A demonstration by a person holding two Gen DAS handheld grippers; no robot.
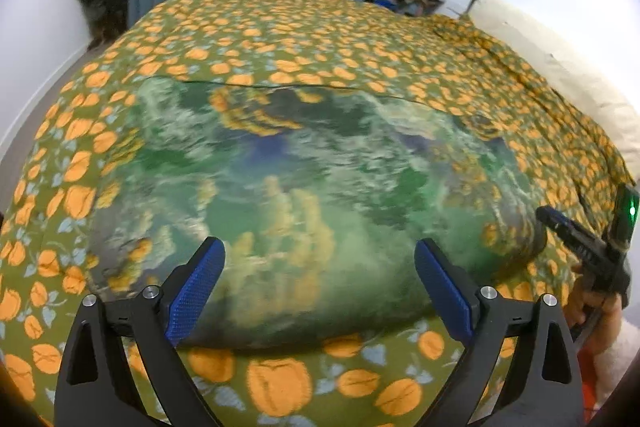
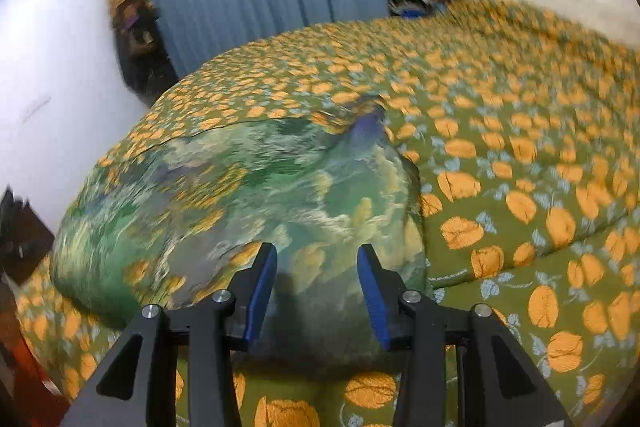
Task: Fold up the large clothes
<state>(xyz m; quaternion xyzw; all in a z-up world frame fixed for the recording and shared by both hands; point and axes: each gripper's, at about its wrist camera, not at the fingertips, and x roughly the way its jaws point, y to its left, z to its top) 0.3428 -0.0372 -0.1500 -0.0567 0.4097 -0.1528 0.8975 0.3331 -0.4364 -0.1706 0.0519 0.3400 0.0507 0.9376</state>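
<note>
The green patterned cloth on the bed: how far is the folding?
The green patterned cloth lies spread on the orange-flowered bedspread, edges fairly straight; whether it is already folded cannot be told. The left gripper and the right gripper are open at its near edge, holding nothing. Gripping and folding remain.

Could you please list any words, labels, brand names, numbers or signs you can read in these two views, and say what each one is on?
None can be read.
The bedspread has a short dark line of marks near its fold in the right wrist view, too small and blurred to read.
The green patterned garment, left gripper and right gripper show no lettering.
</note>
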